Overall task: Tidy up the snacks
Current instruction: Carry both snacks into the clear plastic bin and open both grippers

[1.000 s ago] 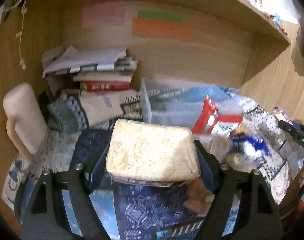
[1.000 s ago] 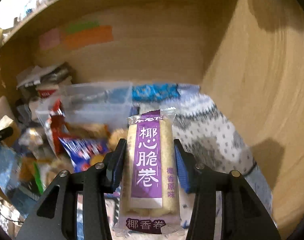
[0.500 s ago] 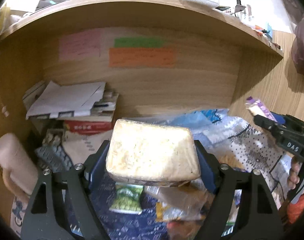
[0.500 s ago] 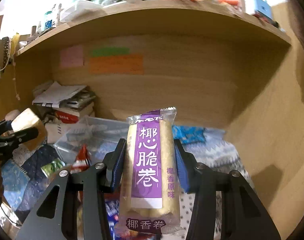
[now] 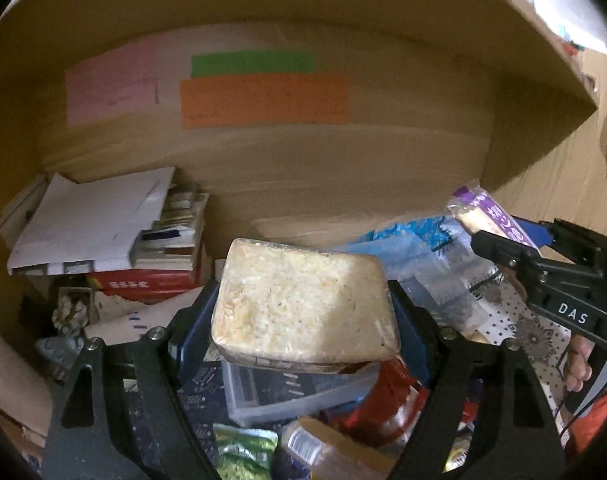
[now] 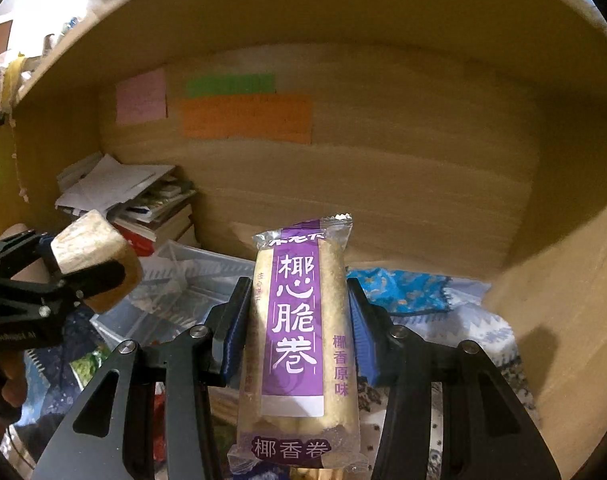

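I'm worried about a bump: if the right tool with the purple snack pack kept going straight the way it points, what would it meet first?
Probably the clear bin or the blue cloth just past the pack; beyond them stands the wooden back wall. Depth is unclear.

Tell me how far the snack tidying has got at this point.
Nothing visibly sorted yet: the clear plastic bin holds no snacks in its visible part. In hand: the left gripper clamps a pale wrapped rice cake, and the right gripper clamps a purple coconut roll pack, both lifted above the clutter. Left: placing these two, then the loose packets lying on the patterned cloth.
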{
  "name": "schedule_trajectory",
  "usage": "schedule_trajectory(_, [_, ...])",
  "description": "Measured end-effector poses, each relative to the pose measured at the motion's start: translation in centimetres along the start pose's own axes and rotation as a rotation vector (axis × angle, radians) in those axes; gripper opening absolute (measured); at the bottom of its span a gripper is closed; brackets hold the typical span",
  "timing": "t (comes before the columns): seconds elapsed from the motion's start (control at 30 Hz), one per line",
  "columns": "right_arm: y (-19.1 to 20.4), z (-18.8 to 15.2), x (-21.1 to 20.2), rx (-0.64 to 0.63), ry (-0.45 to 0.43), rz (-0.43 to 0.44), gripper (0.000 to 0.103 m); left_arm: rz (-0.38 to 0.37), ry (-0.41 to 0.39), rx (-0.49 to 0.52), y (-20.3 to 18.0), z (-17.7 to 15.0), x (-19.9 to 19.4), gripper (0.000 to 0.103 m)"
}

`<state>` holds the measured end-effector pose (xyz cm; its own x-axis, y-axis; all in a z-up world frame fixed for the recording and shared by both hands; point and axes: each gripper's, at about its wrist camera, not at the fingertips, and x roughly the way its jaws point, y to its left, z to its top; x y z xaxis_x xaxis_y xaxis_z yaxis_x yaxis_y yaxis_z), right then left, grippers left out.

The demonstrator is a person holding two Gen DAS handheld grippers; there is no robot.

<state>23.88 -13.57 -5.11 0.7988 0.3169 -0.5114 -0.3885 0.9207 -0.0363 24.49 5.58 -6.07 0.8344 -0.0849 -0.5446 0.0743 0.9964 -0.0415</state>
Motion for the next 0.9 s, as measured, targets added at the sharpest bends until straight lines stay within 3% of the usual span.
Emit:
schedule_trajectory(0.47, [0.4, -0.5, 5.0, -0.016, 0.148, 0.059, 0.043, -0.023, 0.054, 0.013, 0.0, 1.3, 4.1, 0.08])
schedule_trajectory(0.57, [0.3, -0.4, 4.7, -0.006, 0.143, 0.062, 0.047, -0.025, 0.061, -0.009, 0.5, 1.3, 3.7, 0.08])
schedule_trajectory(0.63, [0.2, -0.2, 4.0, -0.003, 0.127, 0.051, 0.058, -0.027, 0.064, -0.017, 0.7, 1.4, 3.3, 0.081])
schedule_trajectory(0.9, [0.3, -0.3, 0.1, -0.019, 0.058, 0.024, 0.062, -0.018, 0.046, -0.026, 1.9, 0.7, -0.7, 0.082])
